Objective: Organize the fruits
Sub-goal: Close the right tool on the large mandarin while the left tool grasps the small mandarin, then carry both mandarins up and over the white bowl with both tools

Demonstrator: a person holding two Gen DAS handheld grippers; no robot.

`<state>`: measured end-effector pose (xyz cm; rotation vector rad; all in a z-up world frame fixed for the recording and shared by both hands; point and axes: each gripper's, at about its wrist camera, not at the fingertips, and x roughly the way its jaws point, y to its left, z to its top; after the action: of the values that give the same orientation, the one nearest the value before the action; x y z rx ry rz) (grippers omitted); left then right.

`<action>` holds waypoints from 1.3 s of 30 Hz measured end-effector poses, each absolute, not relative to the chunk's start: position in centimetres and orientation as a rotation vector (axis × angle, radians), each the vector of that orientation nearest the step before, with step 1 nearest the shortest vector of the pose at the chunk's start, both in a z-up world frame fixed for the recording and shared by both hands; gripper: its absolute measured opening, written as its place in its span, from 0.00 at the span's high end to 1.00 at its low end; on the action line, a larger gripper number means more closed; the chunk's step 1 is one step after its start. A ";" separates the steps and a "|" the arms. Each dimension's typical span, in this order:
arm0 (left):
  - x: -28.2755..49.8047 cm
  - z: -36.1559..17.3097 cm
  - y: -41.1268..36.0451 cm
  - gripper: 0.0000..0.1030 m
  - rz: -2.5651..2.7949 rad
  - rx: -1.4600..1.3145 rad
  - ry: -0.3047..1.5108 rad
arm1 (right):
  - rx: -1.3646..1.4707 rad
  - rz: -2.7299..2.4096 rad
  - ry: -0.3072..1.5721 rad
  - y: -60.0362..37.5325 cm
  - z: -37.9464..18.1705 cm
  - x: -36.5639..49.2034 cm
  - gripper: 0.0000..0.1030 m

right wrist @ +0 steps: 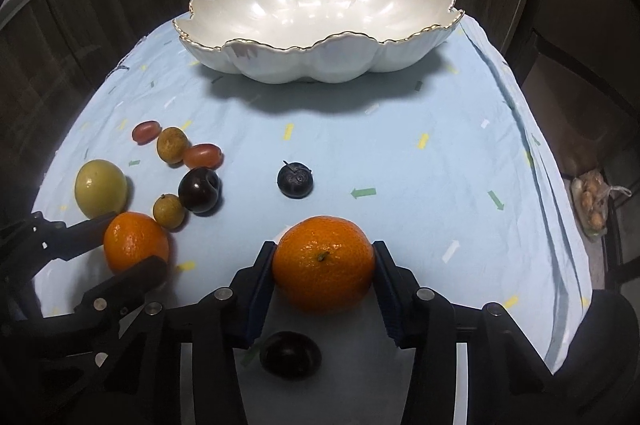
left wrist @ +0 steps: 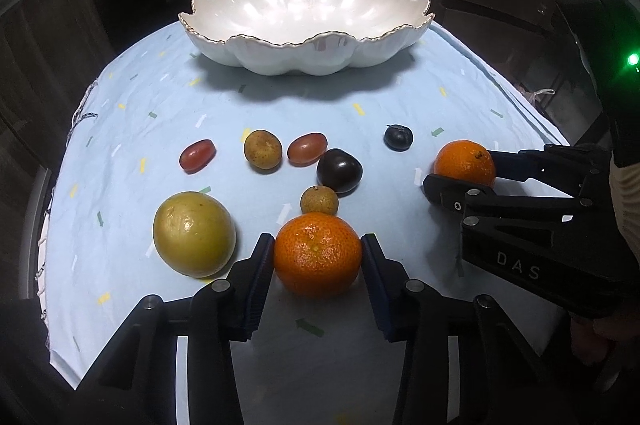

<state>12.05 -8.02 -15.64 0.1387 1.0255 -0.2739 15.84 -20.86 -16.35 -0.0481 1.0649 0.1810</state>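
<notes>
Two tangerines sit on the counter (left wrist: 360,97), which is draped in a pale blue cloth with small arrow prints, and each is caught between a pair of fingers. The left gripper (left wrist: 318,257) has its blue-padded fingers (left wrist: 260,265) pressed against both flanks of the nearer tangerine (left wrist: 318,253), which rests on the cloth. Just to the left of those fingers lies a large yellow-green fruit (left wrist: 194,233), close to the left pad but apart from it. Just beyond the fingertips sits a small brownish longan (left wrist: 319,200), touching or nearly touching the tangerine's far side, and a dark plum (left wrist: 339,171) lies just past that. Farther ahead of the fingers are two reddish oval tomatoes (left wrist: 197,156) with a second longan (left wrist: 263,149) between them. The right gripper (right wrist: 324,265) clasps the other tangerine (right wrist: 324,263) the same way, pads tight on both sides, stem scar facing up. Straight ahead of its fingertips a small dark wrinkled fruit (right wrist: 295,179) lies alone on the cloth, well apart. Under the right fingers, near their base, another dark round fruit (right wrist: 290,353) sits in shadow. Far beyond both pairs of fingers stands the white scalloped bowl (right wrist: 280,65) with a gilt rim, no fruit showing in it.
</notes>
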 end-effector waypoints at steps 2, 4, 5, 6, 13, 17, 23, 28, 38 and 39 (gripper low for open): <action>12.0 -15.5 -8.1 0.58 -0.277 0.139 1.020 | -0.044 0.180 1.062 -20.9 -16.3 15.8 0.54; 11.9 -15.3 -8.1 0.59 -0.279 0.141 1.011 | -0.039 0.181 1.055 -20.9 -16.1 15.7 0.54; 11.9 -15.2 -8.1 0.59 -0.279 0.142 1.006 | -0.036 0.181 1.050 -21.0 -16.0 15.7 0.54; 11.9 -15.1 -8.1 0.59 -0.278 0.143 1.004 | -0.035 0.181 1.048 -21.0 -15.9 15.7 0.54; 12.0 -14.2 -7.9 0.59 -0.258 0.149 0.982 | -0.028 0.179 1.037 -21.0 -15.3 15.6 0.54; 12.0 -13.7 -7.8 0.59 -0.258 0.153 0.976 | -0.016 0.177 1.028 -21.3 -14.7 15.5 0.54; 12.4 -12.9 -7.7 0.59 -0.253 0.152 0.973 | -0.007 0.174 1.005 -21.4 -13.5 15.6 0.54; 12.8 -12.1 -7.8 0.59 -0.255 0.155 0.965 | -0.001 0.170 0.985 -21.5 -12.5 15.7 0.54; 14.9 -10.0 -6.9 0.59 -0.221 0.136 0.945 | 0.001 0.159 0.936 -21.6 -10.0 16.8 0.54; 15.1 -9.9 -6.9 0.59 -0.220 0.136 0.942 | 0.002 0.157 0.931 -21.6 -9.7 17.0 0.54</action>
<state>15.10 -6.86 -9.85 0.1358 0.9417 -0.2204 16.98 -21.58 -9.74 0.0017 0.9306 0.1573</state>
